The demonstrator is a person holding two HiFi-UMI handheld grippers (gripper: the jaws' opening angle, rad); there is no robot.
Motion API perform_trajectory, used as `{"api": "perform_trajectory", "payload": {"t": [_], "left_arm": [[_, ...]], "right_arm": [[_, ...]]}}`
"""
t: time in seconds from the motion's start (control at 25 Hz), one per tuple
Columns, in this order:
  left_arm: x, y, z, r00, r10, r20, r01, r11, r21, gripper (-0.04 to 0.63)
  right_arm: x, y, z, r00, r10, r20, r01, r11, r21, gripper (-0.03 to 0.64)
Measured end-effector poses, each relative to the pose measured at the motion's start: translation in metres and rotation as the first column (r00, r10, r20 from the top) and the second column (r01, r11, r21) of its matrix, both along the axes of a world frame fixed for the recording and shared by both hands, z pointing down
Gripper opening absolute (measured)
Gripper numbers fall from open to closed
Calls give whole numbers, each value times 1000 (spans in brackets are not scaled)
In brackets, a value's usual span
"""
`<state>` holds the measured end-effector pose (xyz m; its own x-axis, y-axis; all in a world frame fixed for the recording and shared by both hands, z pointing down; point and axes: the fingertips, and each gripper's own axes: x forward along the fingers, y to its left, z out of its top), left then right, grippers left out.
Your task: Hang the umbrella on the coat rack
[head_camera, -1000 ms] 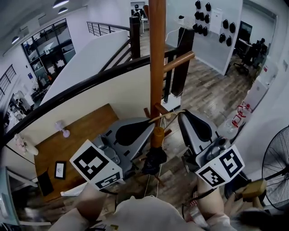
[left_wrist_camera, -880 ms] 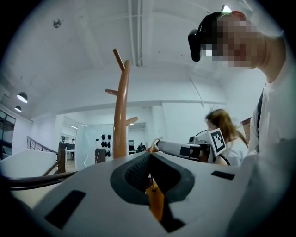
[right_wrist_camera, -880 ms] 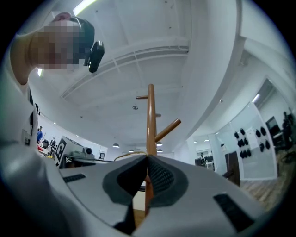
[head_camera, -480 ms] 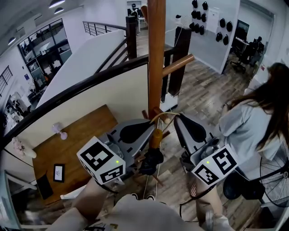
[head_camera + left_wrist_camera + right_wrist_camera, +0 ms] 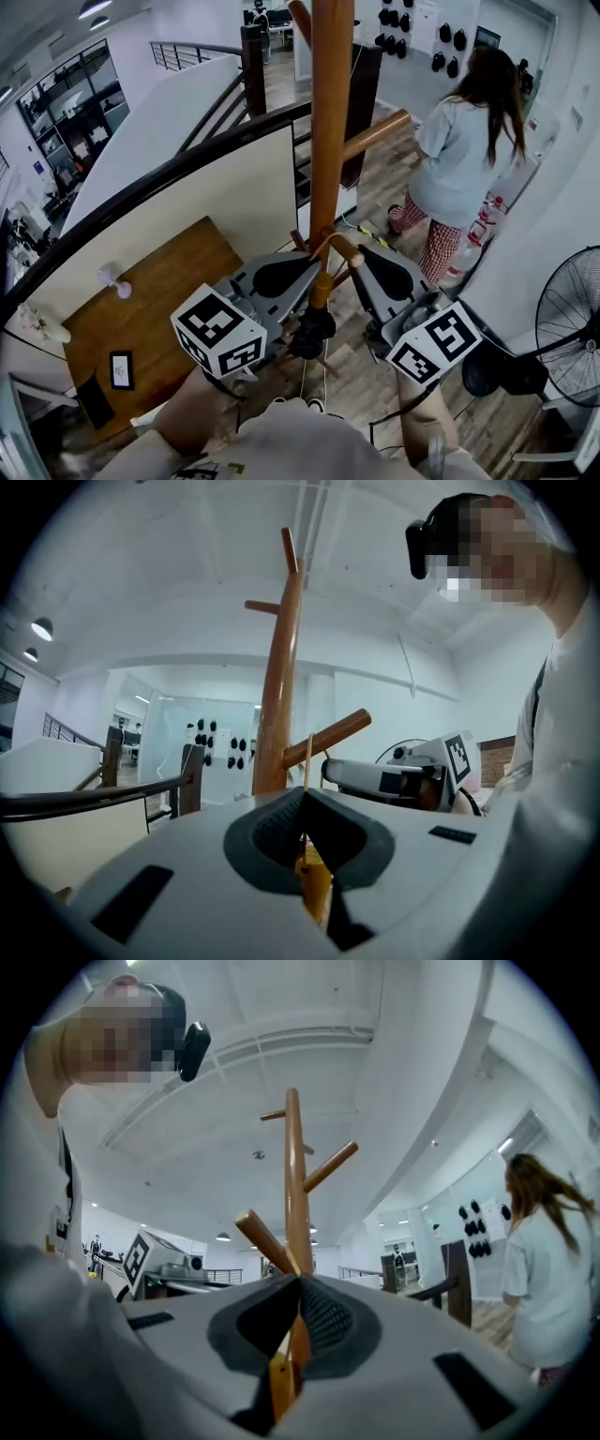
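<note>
The wooden coat rack pole (image 5: pixel 329 112) rises in the middle of the head view, with a long peg (image 5: pixel 377 133) slanting right and a short low peg (image 5: pixel 345 248). The umbrella hangs by its tan loop cord (image 5: pixel 325 246), which curves up at that low peg. Below the cord are its yellow handle (image 5: pixel 321 286) and black folded body (image 5: pixel 314 333). My left gripper (image 5: pixel 307 264) is shut on the cord (image 5: pixel 307 757), with the handle (image 5: pixel 314 885) under its jaws. My right gripper (image 5: pixel 362 257) is shut on the cord's other side, the handle (image 5: pixel 280 1377) just below and the peg (image 5: pixel 265 1241) right ahead.
A person in a light shirt (image 5: pixel 461 155) walks away at the right. A floor fan (image 5: pixel 570 323) stands at the lower right. A dark curved railing (image 5: pixel 159 178) runs behind the rack, with a wooden desk (image 5: pixel 150 295) on the lower level at left.
The person came into view at the right and walked farther away. Both grippers shifted slightly toward the pole, still holding the cord by the low peg.
</note>
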<state>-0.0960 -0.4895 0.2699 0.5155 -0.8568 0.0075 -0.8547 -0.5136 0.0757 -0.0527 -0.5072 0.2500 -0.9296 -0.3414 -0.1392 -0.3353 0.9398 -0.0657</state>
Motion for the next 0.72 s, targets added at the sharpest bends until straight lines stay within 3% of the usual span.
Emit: {"api": "perform_trajectory", "payload": {"t": [0.4,0.72], "left_arm": [[-8,-13,25,999,36,-22,-36,999,-30,2],[-10,-17,24,996,88,-28,-88,996,28,2]], "right_arm": [[-21,-5,23,999,26,-39,-28,999,-40,14],[-29,-8,27,995,76,-62,-78,997,-25,17]]}}
